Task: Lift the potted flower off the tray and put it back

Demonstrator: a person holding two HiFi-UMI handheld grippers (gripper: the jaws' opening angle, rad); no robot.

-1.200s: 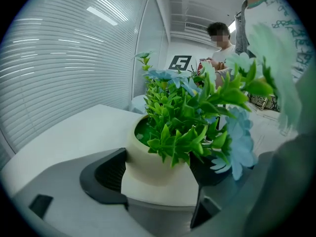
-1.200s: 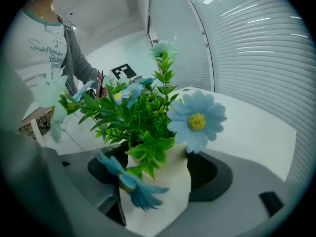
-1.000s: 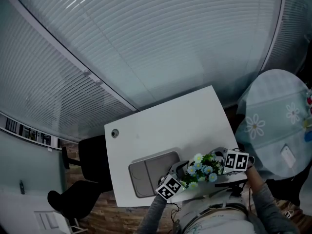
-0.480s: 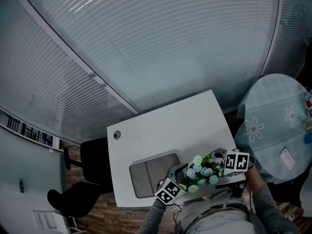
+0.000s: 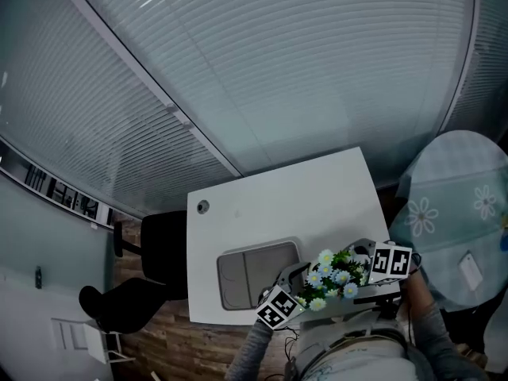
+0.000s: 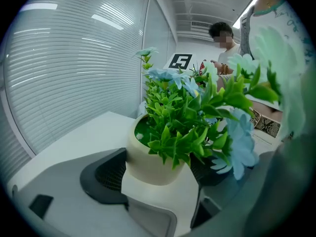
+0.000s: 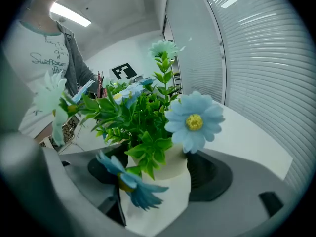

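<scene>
**Potted flower pinched from both sides, sitting right of the tray**

Head view: a white table (image 5: 270, 205) stands against slatted blinds (image 5: 278, 70), with a black chair (image 5: 159, 252) off its left edge and a round table in a floral cloth (image 5: 452, 205) to the right. The grey tray (image 5: 238, 280) lies on the near left part. The potted flower (image 5: 333, 275) is just beside the tray's right end, not over it, by the near edge. The left gripper (image 5: 298, 282) and right gripper (image 5: 359, 262) close in from either side.

Left gripper view: both black pads (image 6: 106, 174) press the cream pot (image 6: 148, 164), so this one is clamped on it. Thick green leaves and pale blue blooms block most of the background. A seated person (image 6: 224, 48) shows behind them.

Right gripper view: same deal, jaws tight on the pot's sides. A blue daisy with a yellow centre (image 7: 193, 121) hangs up front. Can't tell whether the pot touches the tabletop.
</scene>
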